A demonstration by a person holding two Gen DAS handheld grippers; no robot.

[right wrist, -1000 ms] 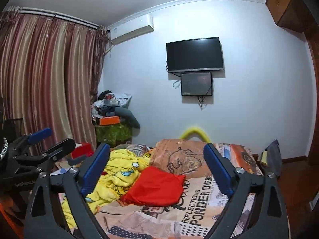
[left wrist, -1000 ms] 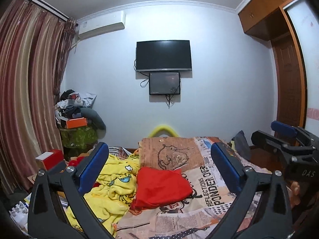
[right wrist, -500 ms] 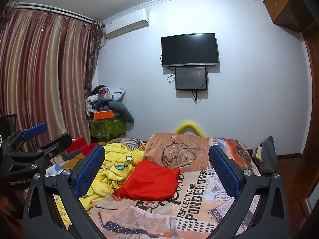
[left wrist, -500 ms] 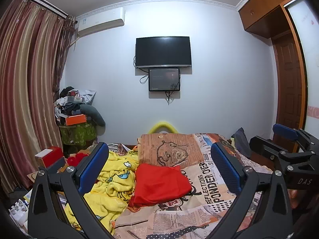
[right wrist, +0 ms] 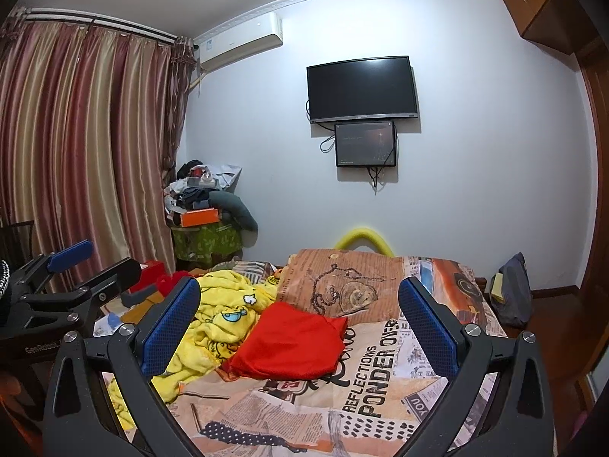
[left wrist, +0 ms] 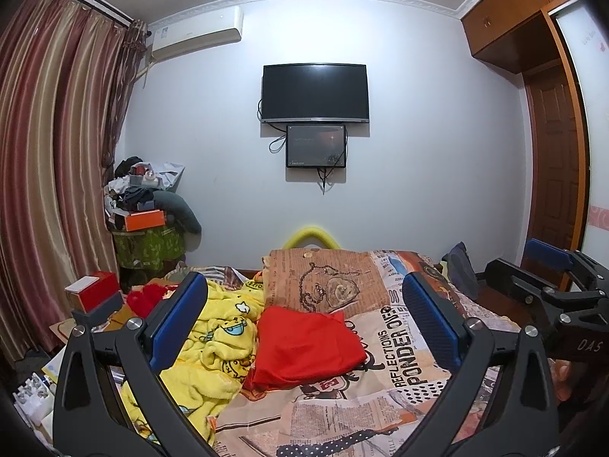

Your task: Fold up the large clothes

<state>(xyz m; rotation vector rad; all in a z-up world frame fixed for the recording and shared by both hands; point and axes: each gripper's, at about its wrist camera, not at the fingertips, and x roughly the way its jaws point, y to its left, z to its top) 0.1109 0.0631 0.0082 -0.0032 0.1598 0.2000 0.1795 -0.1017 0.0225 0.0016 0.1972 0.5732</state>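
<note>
While both tools hang in the air above the near end, the bed (left wrist: 399,392) fills the lower field, covered in a newspaper-print spread with large lettering. Maroon-and-gold striped curtains (left wrist: 49,160) cover the left wall; a wooden wardrobe (left wrist: 533,30) stands at right. On the far white wall: a dark television (left wrist: 315,92), a smaller screen (left wrist: 316,146) just below it, and an air conditioner (left wrist: 196,32) high at left. A heap of clutter (left wrist: 146,205) sits in the left corner. A crumpled yellow cartoon-print garment (left wrist: 213,346) sprawls over the bed's left side. A brown printed pillow (left wrist: 323,280) lies at the far end, with a yellow curved piece (left wrist: 312,234) behind it. The red garment (left wrist: 304,342), folded to a rough square, rests mid-bed, its left edge touching the yellow one, its far edge against the pillow. Left gripper (left wrist: 306,323): blue-padded fingers spread wide, nothing between them, framing the red garment from well short of it. Right gripper (right wrist: 300,323): same, jaws wide apart and empty, also short of the cloth. Each tool shows at the edge of the other's view.
</note>
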